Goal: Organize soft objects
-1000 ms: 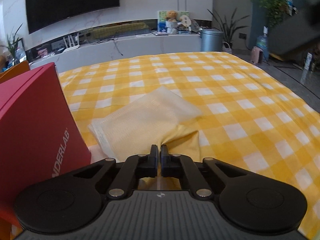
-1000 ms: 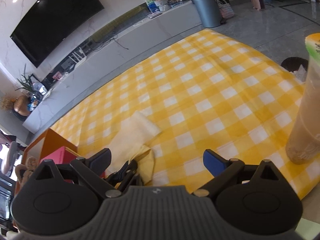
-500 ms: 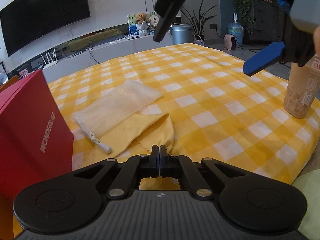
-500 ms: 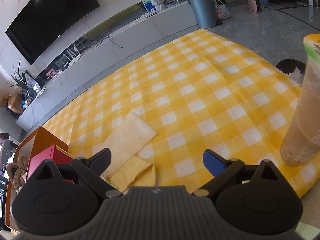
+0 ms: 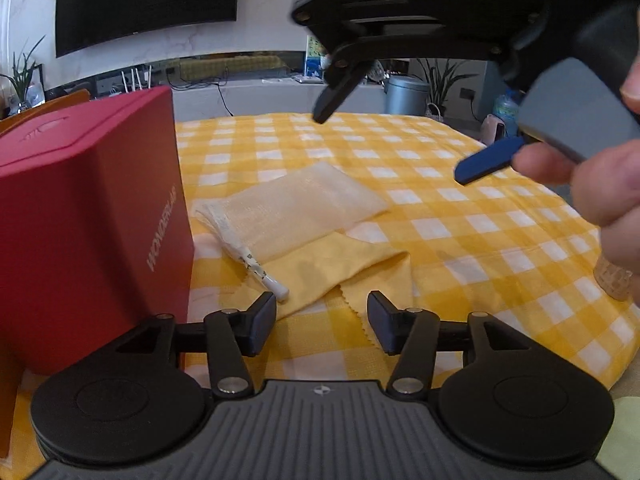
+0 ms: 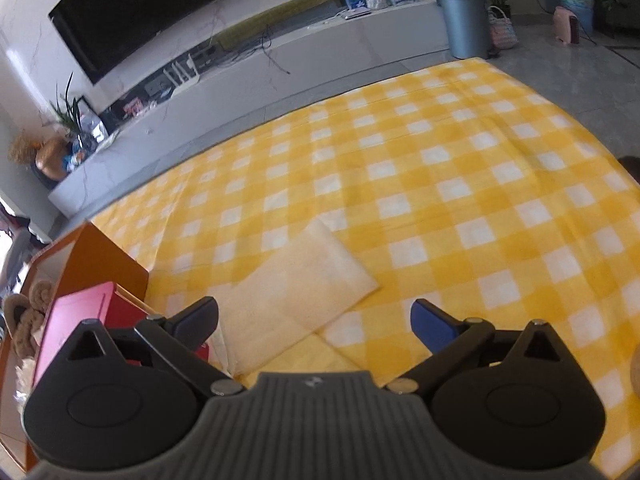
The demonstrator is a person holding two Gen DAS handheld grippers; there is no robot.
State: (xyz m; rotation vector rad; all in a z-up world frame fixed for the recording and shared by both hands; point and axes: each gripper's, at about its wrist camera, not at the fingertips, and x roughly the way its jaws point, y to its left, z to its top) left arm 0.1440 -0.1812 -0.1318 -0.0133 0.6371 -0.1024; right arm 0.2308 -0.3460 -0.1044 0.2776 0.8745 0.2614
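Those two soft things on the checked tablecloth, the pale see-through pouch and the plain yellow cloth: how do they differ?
The pale mesh drawstring pouch is translucent; the plain yellow cloth is solid and opaque. The pouch lies flat and has a cord with a white tip; the cloth is rumpled and folded, with a zigzag edge. The pouch lies partly on top of the cloth. Both are limp and rest beside the red box.

Sheer mesh pouch (image 5: 296, 208) on matt yellow cloth (image 5: 320, 272)

Big wall TV (image 6: 132, 12), long white console (image 6: 280, 68) below, grey tile floor (image 6: 580, 52), daylight.
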